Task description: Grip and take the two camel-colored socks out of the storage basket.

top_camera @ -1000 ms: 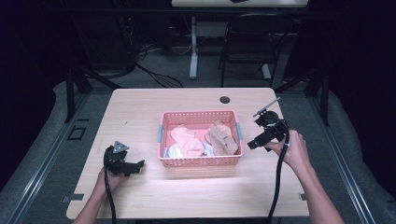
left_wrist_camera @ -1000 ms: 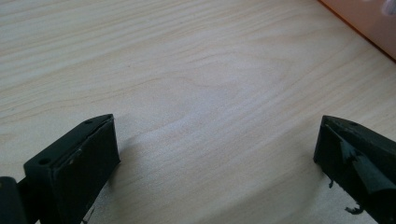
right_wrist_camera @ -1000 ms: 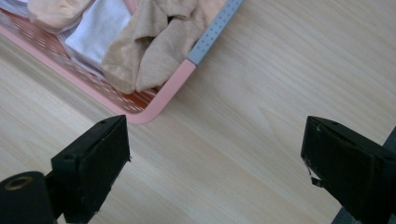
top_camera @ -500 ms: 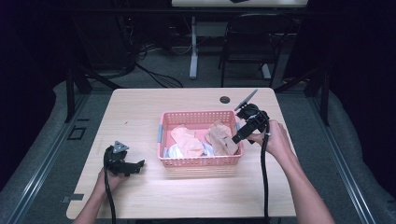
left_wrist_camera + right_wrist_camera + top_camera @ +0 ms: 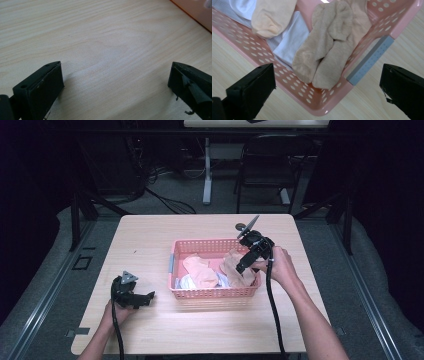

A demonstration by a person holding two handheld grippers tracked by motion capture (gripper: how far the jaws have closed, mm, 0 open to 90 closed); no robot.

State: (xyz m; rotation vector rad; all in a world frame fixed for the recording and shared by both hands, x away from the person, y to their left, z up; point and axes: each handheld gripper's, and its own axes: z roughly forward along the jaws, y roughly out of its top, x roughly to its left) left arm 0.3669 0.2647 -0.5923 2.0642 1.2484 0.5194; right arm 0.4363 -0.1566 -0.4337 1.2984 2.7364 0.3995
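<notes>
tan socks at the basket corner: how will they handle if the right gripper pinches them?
Probably floppy: the tan socks lie limp and folded against the pink basket wall. Likely light, with a fuzzy knit that should grip rather than slip. They overlap the white cloth, so that may drag along. The right gripper hovers open above.

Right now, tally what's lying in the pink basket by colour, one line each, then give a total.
Tan socks: 2, side by side near the corner of the pink basket
Peach sock: 1
White pieces: 2 as far as I can tell, partly buried under the socks
Total: 5 visible pieces; more may be hidden beneath.
</notes>
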